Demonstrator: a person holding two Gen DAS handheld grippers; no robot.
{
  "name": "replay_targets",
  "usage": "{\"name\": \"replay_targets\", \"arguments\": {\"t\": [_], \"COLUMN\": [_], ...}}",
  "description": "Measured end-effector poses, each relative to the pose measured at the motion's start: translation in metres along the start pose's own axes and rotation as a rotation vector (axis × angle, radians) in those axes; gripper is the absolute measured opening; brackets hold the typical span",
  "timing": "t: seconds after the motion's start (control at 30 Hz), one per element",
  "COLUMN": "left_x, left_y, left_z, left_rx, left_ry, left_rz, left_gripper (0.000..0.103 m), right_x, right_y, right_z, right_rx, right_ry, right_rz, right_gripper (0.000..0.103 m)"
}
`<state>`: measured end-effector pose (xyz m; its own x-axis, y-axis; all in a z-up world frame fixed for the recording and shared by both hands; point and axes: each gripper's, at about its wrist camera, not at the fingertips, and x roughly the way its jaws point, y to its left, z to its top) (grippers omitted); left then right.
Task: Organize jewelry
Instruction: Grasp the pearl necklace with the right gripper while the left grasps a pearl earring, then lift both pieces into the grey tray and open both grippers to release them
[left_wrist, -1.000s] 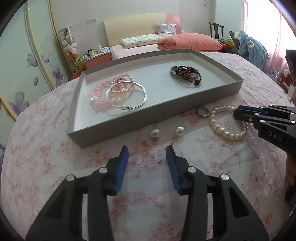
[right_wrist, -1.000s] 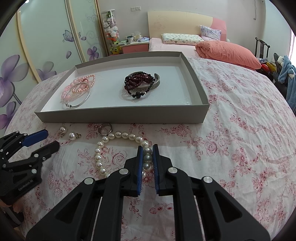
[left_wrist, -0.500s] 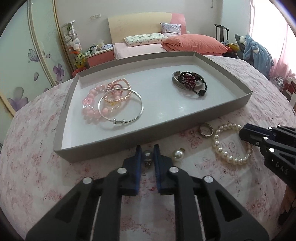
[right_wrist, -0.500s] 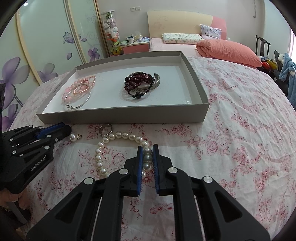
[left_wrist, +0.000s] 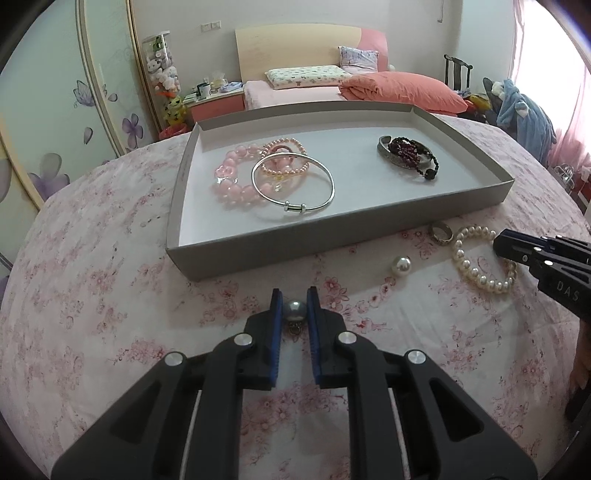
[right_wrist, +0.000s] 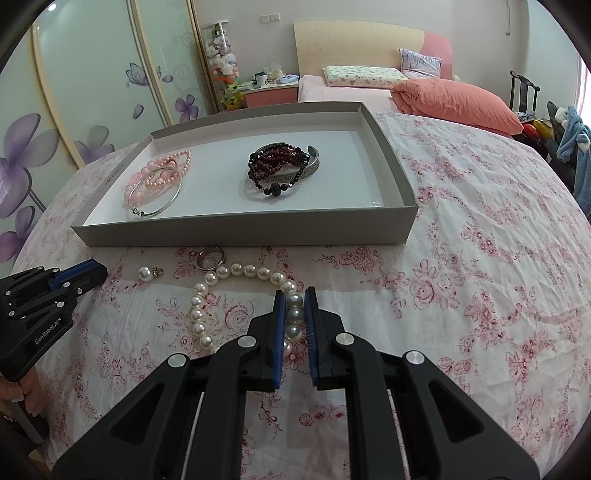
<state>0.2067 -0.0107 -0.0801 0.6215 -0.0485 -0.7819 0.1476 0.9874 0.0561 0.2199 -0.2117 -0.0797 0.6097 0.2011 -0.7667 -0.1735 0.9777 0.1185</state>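
Observation:
My left gripper (left_wrist: 294, 302) is shut on a pearl earring (left_wrist: 294, 310), held just above the floral cloth in front of the grey tray (left_wrist: 332, 243). My right gripper (right_wrist: 294, 306) is shut on the white pearl bracelet (right_wrist: 207, 291), which lies on the cloth; the bracelet also shows in the left wrist view (left_wrist: 480, 258). A second pearl earring (left_wrist: 401, 266) and a metal ring (left_wrist: 440, 233) lie on the cloth by the tray. In the tray lie pink bead bracelets (left_wrist: 236, 181), a silver bangle (left_wrist: 293, 184) and a dark red bead bracelet on a metal cuff (left_wrist: 408, 155).
The tray's front wall (right_wrist: 240, 234) stands between both grippers and the tray floor. The left gripper shows at the left edge of the right wrist view (right_wrist: 79, 275). A bed with pillows (left_wrist: 351, 85) and a wardrobe (right_wrist: 74, 92) stand behind the table.
My left gripper moved forward, closed on the left pearl earring and pulled it back from the tray. My right gripper stayed shut on the pearl bracelet.

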Motion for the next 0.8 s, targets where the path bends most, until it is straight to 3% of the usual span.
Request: {"name": "replay_targets", "arguments": {"t": [0.3,0.8], "left_x": [-0.005,-0.063], "left_y": [0.005,0.003], "left_z": [-0.003,-0.009], "left_rx": [-0.033,-0.059], "left_ry": [-0.01,-0.218], "left_rz": [0.004,0.048], "left_gripper": [0.014,0.014], "right_x": [-0.011,-0.065], "right_y": [0.0,0.023], "right_z": [-0.001,0.008], "right_rx": [0.02,0.016], "right_ry": [-0.045,-0.236], "right_rz": [0.073,0.217], "right_gripper": [0.01,0.01]}}
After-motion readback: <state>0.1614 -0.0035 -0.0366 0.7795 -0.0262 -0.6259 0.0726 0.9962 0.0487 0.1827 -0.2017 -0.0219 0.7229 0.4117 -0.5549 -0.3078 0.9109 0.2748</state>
